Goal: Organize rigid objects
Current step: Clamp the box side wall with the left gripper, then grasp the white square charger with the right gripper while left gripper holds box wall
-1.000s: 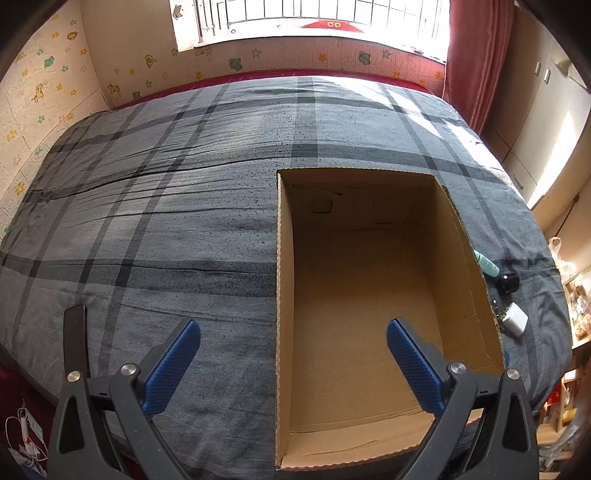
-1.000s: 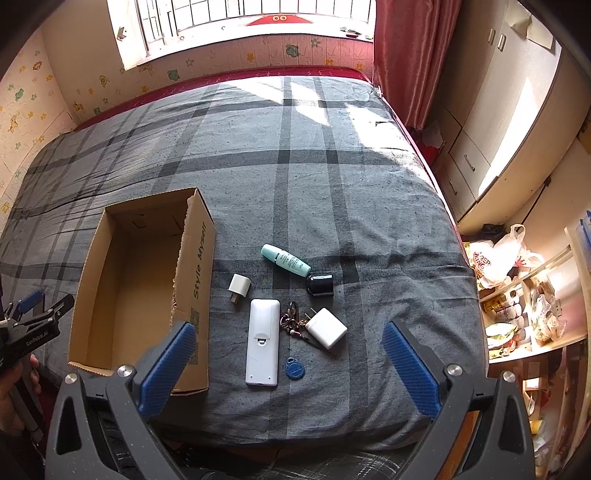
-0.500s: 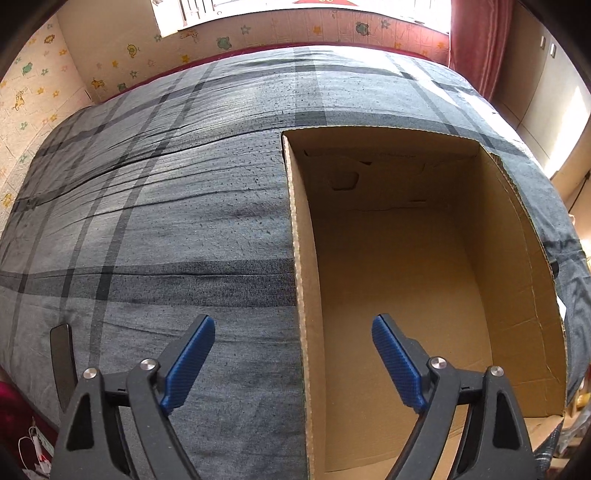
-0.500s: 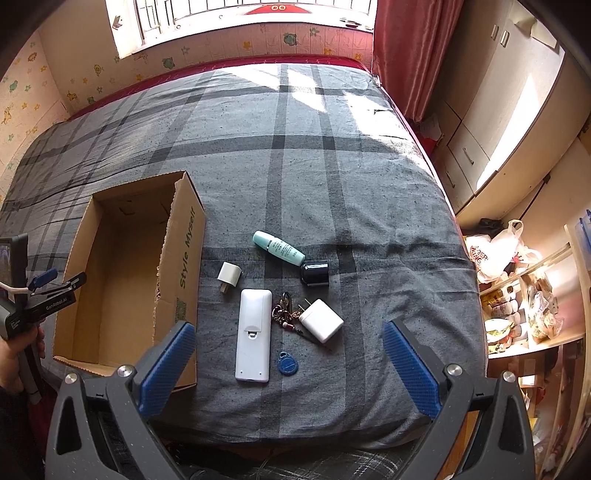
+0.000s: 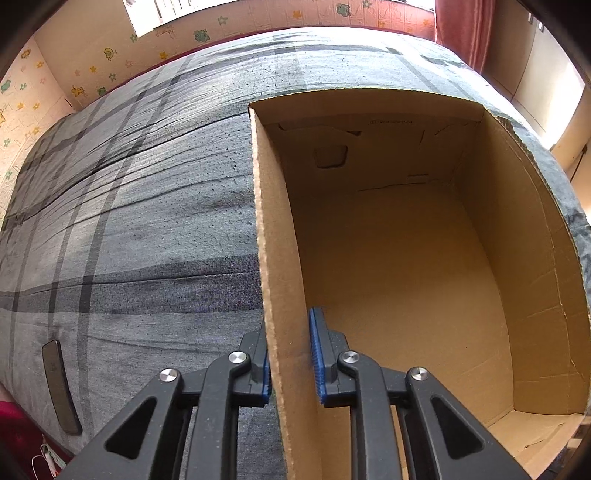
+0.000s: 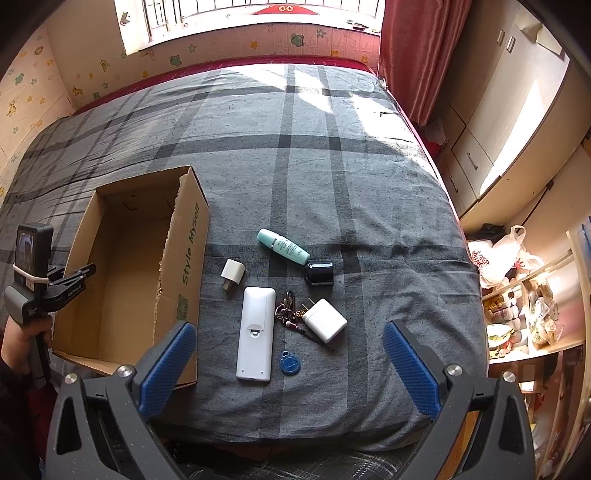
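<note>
Gripping box wall (image 5: 284,295), left view only

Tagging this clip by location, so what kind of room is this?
Most likely a bedroom: a bed under a grey plaid cover, a curtain beside the window, and cupboards along one wall.

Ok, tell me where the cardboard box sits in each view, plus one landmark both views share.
Left wrist view: the cardboard box fills the right half, its left wall clamped in the left claw at bottom centre.
Right wrist view: the cardboard box lies left of centre, open and nothing inside it.
Shared landmark: the grey plaid bedspread, under the box in both.
</note>
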